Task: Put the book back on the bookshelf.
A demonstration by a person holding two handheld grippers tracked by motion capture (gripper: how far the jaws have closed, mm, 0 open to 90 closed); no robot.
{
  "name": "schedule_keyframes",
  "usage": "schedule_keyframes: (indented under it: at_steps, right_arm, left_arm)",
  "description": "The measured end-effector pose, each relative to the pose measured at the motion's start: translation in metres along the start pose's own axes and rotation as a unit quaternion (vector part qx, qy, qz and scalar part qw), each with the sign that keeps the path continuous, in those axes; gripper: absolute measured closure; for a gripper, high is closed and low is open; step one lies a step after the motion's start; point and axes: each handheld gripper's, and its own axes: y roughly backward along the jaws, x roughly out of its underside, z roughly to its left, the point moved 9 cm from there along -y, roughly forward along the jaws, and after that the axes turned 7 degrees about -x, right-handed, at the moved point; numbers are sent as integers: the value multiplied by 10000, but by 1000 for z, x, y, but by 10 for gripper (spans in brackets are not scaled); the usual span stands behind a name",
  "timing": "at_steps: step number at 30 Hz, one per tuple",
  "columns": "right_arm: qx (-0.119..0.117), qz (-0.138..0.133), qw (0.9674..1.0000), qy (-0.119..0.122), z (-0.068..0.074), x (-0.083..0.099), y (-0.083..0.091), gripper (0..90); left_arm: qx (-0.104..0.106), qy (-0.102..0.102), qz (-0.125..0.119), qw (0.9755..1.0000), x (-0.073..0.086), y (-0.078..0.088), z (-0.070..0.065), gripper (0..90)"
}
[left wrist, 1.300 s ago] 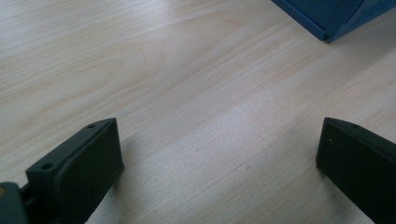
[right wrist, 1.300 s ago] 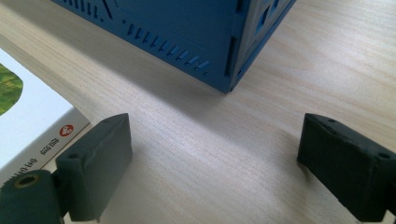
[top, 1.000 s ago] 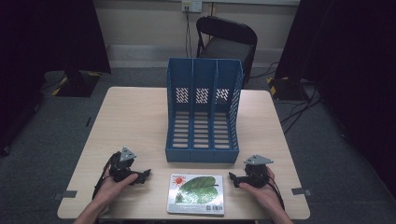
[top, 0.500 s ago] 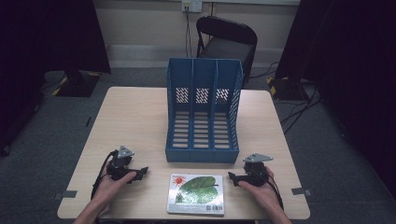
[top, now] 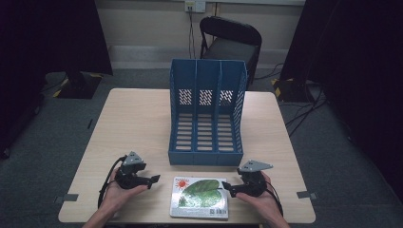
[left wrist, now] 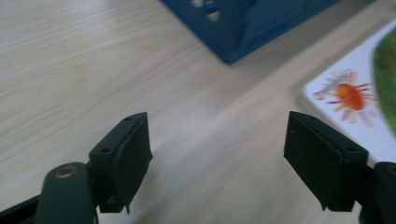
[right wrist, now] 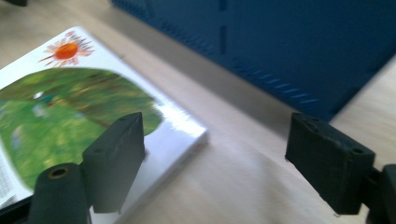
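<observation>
Book [top: 200, 197] flat at the near table edge, between my two grippers.
It lies just in front of the blue file rack [top: 207, 114] — green leaf and orange sun on its white cover. My left gripper [top: 153, 179] sits beside its left edge, jaws spread wide over bare table [top: 138, 118]. My right gripper [top: 224, 186] hangs at the book's right corner, jaws wide too — one jaw over the cover, nothing held.

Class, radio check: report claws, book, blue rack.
Left claw open, empty. Right claw open at book edge. Book flat before blue rack. Nothing blocking.
</observation>
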Motion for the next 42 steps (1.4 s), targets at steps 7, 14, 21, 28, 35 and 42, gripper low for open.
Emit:
schedule_keyframes:
  at_steps: [7,14,21,28,35,42]
  right_arm:
    - [-280,179,9994,120,17,6,-1,275]
    - [-378,361,9986,120,33,16,0,323]
    - [-540,528,9971,66,39,19,-6,316]
    - [-565,549,9968,107,41,20,-8,252]
    - [-642,635,9957,222,46,21,-10,166]
    - [-788,659,9942,319,52,19,-15,135]
  left_arm:
    - [339,-282,-31,9990,-7,-5,-34,323]
    - [609,-434,86,9972,-5,-13,-49,352]
    - [559,-522,199,9969,-1,-20,-55,327]
    - [718,-469,257,9960,0,-24,-60,319]
    - [713,-518,221,9959,-1,-24,-58,319]
    - [583,-384,209,9973,-2,-25,-48,321]
